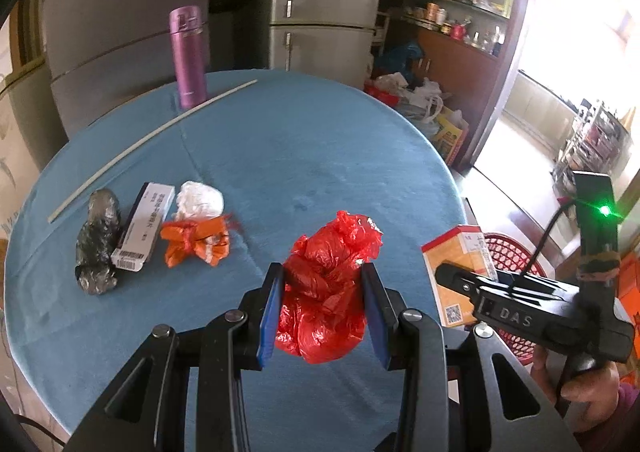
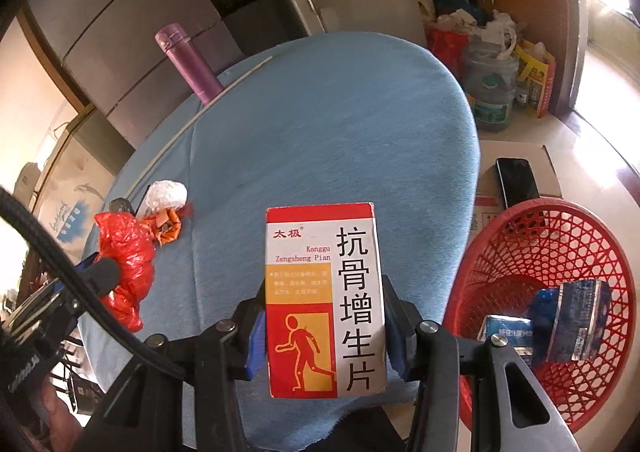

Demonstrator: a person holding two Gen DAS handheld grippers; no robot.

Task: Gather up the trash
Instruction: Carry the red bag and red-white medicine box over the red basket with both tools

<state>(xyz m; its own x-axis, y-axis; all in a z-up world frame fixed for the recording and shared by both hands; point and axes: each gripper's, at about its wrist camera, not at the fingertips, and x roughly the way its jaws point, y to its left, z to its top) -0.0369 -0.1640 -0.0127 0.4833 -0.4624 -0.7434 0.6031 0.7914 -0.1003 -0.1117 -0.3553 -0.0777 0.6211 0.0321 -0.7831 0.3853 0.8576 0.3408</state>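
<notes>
both sets of jaws are gripping trash: the left gripper (image 1: 323, 302) is pinching a crumpled red plastic bag (image 1: 326, 284) at frame centre, and the right gripper (image 2: 325, 326) is clamping a medicine box (image 2: 324, 300) upright by its long sides, probably to carry it to the red basket (image 2: 556, 248) at lower right, where blue cartons (image 2: 560, 326) are already lying. more scraps, such as an orange wrapper (image 1: 194, 242), are waiting at middle left on the bench (image 1: 304, 148).
</notes>
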